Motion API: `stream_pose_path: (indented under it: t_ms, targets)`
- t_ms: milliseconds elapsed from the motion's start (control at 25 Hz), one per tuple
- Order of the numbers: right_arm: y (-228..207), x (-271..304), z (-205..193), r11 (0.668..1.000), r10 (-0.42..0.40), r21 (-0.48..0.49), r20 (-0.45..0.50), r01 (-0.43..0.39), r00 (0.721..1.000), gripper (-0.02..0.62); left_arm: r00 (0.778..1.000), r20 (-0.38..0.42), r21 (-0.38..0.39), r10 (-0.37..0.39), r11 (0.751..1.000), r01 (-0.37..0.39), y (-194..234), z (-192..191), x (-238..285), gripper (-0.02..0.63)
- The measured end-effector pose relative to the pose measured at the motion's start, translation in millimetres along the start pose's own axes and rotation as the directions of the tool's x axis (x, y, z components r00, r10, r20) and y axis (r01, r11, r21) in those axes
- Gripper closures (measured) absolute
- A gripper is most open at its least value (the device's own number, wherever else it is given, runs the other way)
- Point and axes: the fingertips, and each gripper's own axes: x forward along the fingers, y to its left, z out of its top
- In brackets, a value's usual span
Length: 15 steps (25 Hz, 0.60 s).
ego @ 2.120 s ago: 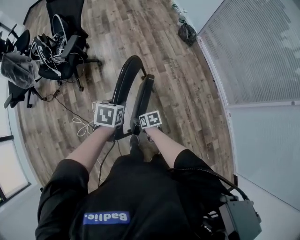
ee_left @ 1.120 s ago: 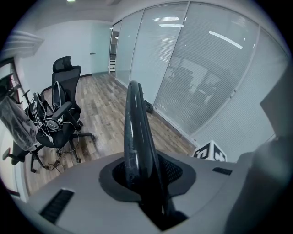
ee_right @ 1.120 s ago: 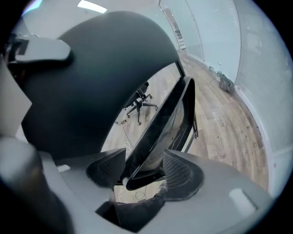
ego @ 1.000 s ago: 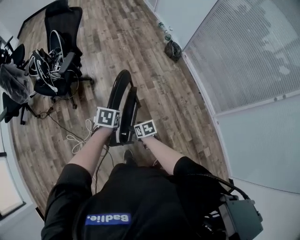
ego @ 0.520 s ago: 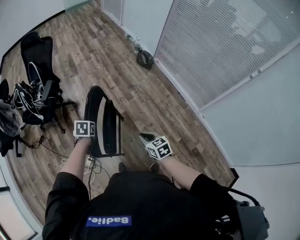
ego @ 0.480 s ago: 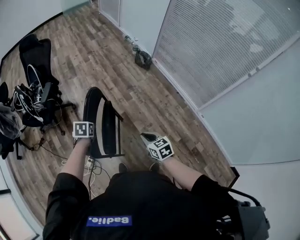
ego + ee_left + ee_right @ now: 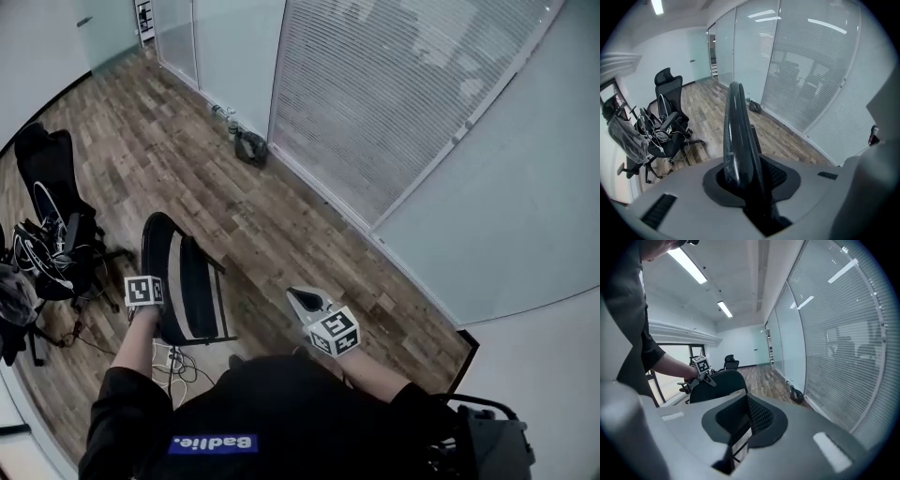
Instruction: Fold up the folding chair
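The folding chair point(image 7: 180, 281) stands on the wood floor point(image 7: 281, 216), over on the person's left side. It looks folded almost flat, with the seat up close against the back. Seen from the head, its long side runs from near the person's feet out toward the far end of the room, and its round end is the far end. The left gripper point(image 7: 150, 302) has the chair. Its jaws are closed on the thin black rim of the chair, and in the left gripper view that rim goes right down between them. The right gripper point(image 7: 302, 300) is off the chair and well apart from it, held out in front of the person and pointing toward the glass wall point(image 7: 375, 112). Its jaws are pressed together and there is nothing between them. From the right gripper, the chair lies to the left, with bare floor in between. So the left hand is the near one, and it alone keeps the chair up. I think the folding is about done. If the chair needs one more squeeze or has to be set down, the right gripper would have to swing left to reach it. An office chair point(image 7: 52, 234) full of cables sits just past the folded chair, so there is not much room on that side.
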Motion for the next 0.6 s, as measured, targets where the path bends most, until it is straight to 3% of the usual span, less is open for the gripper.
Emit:
stream_pose_path:
  t_ms: [600]
  targets:
    - [-8.2,-40.2,13.0,0.999,0.030,-0.028,0.063,-0.028,0.998,0.594,0.999,-0.014,0.013,0.037,0.999,-0.037,-13.8,-0.2,-0.1,0.522]
